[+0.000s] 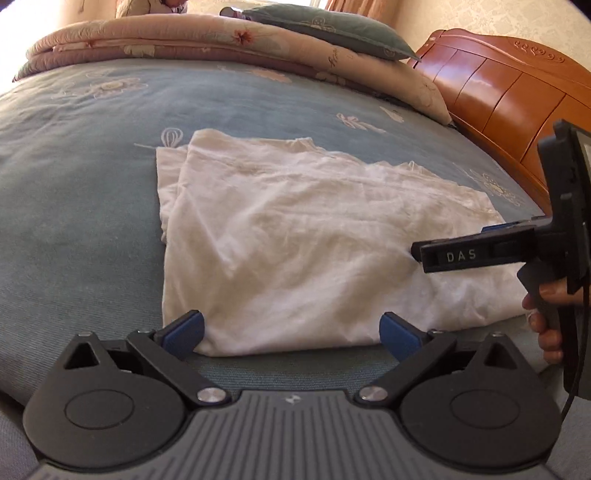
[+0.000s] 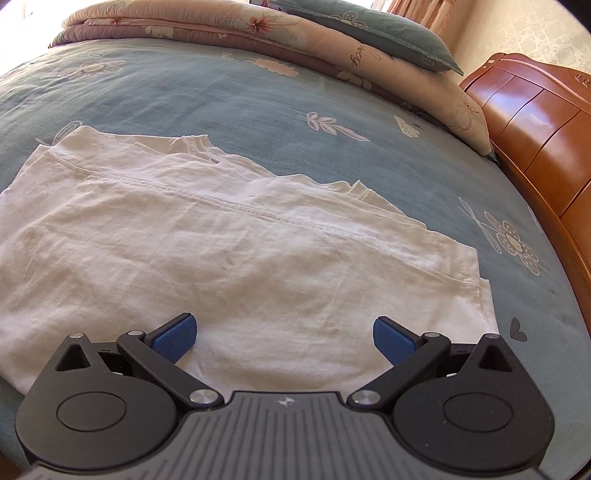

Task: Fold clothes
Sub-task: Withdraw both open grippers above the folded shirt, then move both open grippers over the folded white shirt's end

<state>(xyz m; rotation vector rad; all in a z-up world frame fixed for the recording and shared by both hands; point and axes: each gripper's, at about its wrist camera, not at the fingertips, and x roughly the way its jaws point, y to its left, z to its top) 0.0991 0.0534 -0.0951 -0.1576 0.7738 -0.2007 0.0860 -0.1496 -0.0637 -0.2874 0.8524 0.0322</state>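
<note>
A white garment (image 1: 288, 236) lies partly folded and wrinkled on the blue bedsheet (image 1: 74, 192). My left gripper (image 1: 291, 330) is open, its blue pads at the garment's near edge with the cloth's left corner between them. In the right wrist view the same garment (image 2: 221, 258) shows a stitched hem running across it. My right gripper (image 2: 284, 336) is open just above the cloth near its right end, holding nothing. From the left wrist view the right gripper (image 1: 424, 256) appears side-on over the garment's right part, held by a hand (image 1: 546, 325).
A folded floral quilt (image 1: 184, 40) and a grey-green pillow (image 1: 332, 29) lie along the far side of the bed. A wooden headboard (image 1: 509, 85) borders the right side. Bare sheet (image 2: 258, 92) lies between the garment and the quilt.
</note>
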